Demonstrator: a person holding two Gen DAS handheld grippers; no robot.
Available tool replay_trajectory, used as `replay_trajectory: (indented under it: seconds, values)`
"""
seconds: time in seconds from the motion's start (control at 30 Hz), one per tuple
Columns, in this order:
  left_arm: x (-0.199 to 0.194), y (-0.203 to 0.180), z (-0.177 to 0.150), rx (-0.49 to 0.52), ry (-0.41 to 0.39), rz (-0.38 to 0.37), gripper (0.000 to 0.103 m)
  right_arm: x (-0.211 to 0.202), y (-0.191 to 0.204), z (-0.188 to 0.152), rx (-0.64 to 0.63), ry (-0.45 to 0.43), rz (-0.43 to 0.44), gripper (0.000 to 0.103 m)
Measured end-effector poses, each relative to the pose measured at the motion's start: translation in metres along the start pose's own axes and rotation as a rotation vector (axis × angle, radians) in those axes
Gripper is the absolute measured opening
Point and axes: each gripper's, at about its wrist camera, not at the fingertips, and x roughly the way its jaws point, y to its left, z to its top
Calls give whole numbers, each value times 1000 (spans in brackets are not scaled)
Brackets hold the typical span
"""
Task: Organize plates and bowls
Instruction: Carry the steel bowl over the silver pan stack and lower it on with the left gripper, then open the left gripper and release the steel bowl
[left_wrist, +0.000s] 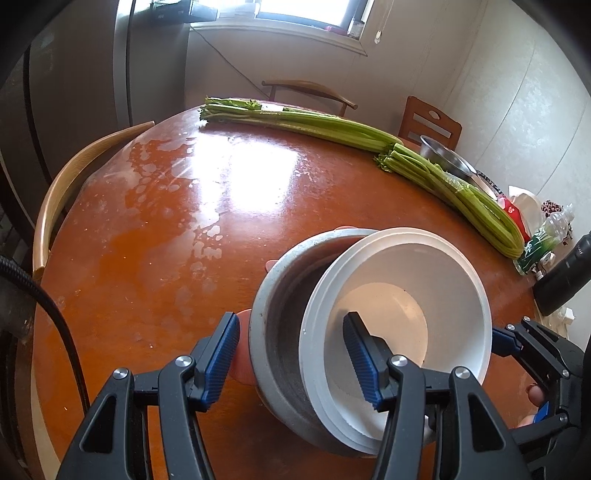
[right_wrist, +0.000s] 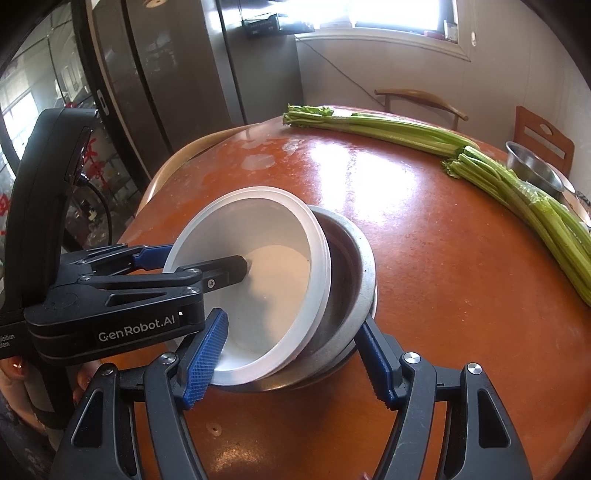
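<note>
A white bowl (left_wrist: 402, 306) sits tilted inside a grey bowl (left_wrist: 280, 306) on the near side of a round table (left_wrist: 147, 240). Left gripper (left_wrist: 295, 358) and right gripper (right_wrist: 291, 354) each clamp the stacked bowls' rims. Celery (left_wrist: 332, 127) lies far right.

Home kitchen: fridge (right_wrist: 166, 74), celery (left_wrist: 314, 123) on dining table (left_wrist: 166, 221).

I saw celery stalks (left_wrist: 332, 127) lying across the upper right of my round orange table (left_wrist: 166, 229), chairs (left_wrist: 430, 120) behind
</note>
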Motion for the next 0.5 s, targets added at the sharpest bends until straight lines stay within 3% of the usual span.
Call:
replay_trajectory:
  seconds: [0.5]
  values:
    - [-37, 6, -11, -8, -84, 68, 58, -25, 4, -5, 1, -60, -20, 72]
